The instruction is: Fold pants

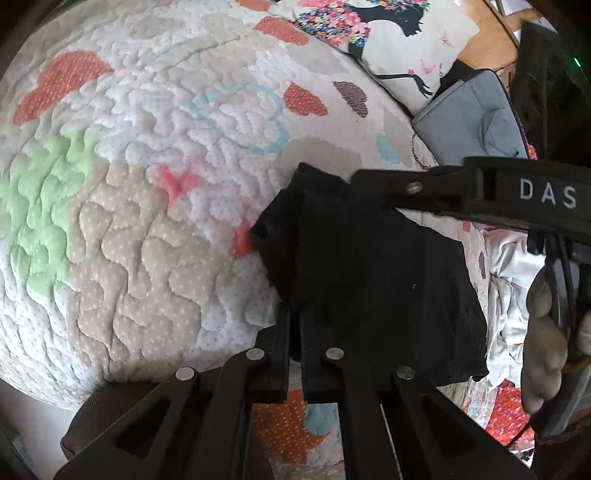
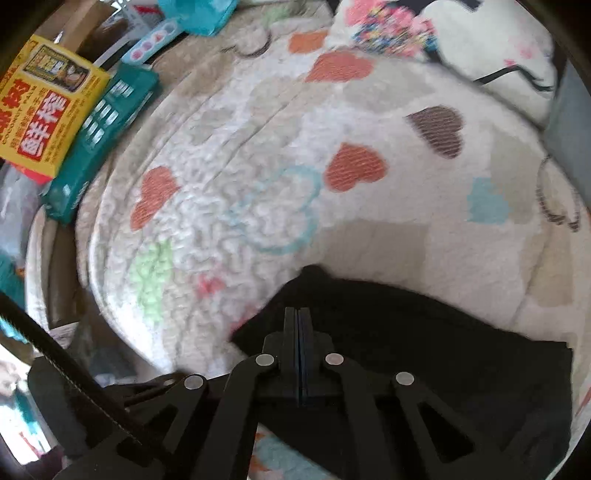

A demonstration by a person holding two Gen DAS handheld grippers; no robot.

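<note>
The black pants [image 1: 369,273] are bunched in a folded bundle above a quilted bedspread [image 1: 147,184]. My left gripper [image 1: 294,314] is shut on the near lower edge of the pants. My right gripper [image 1: 362,181] reaches in from the right in the left wrist view and pinches the far upper edge. In the right wrist view the right gripper [image 2: 298,314] has its jaws closed together on the pants [image 2: 424,350], which spread below and to the right over the bedspread [image 2: 295,147].
A patterned pillow [image 1: 388,33] and a grey folded garment [image 1: 476,114] lie at the far right. White crumpled cloth [image 1: 513,295] sits to the right. A yellow box [image 2: 48,110] and a teal pack [image 2: 107,136] lie at the bed's left edge.
</note>
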